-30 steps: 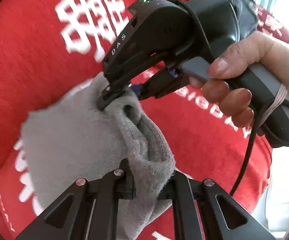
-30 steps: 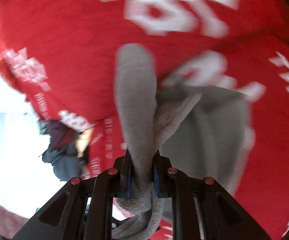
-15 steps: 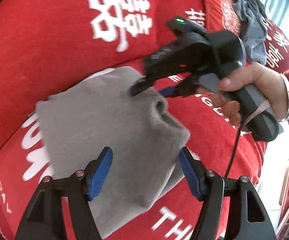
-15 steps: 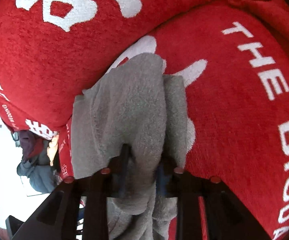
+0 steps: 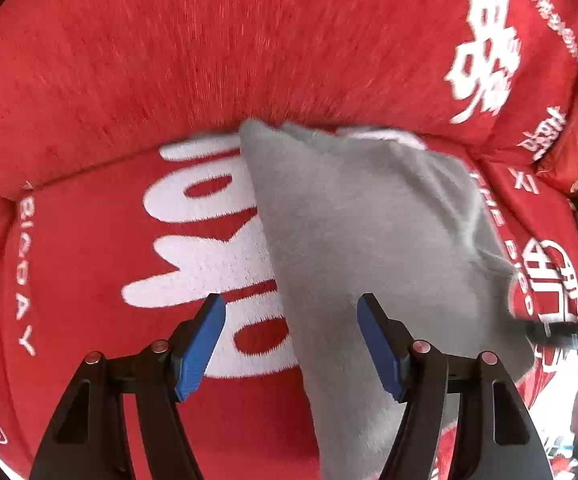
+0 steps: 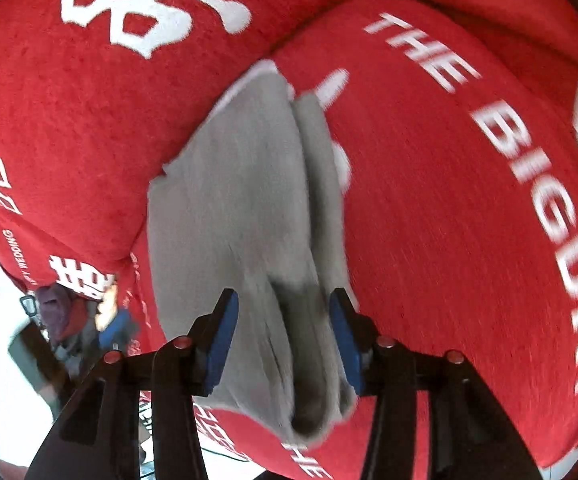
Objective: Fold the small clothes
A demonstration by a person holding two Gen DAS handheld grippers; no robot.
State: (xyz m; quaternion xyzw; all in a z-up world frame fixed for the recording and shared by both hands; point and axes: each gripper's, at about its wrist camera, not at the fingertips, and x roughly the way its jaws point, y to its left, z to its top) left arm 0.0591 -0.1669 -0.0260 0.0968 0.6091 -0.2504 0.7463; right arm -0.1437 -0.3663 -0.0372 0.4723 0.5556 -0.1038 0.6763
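The folded grey garment (image 5: 369, 232) lies on the red cushion (image 5: 89, 248); the left gripper (image 5: 291, 340) and right gripper (image 6: 283, 334) both gape, released

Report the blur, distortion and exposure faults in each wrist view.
Left wrist view: fisheye bends the red cushion; the right edge is streaked, and the grey garment looks soft. Right wrist view: motion blur smears the grey garment and white lettering; the lower-left background is blown out.
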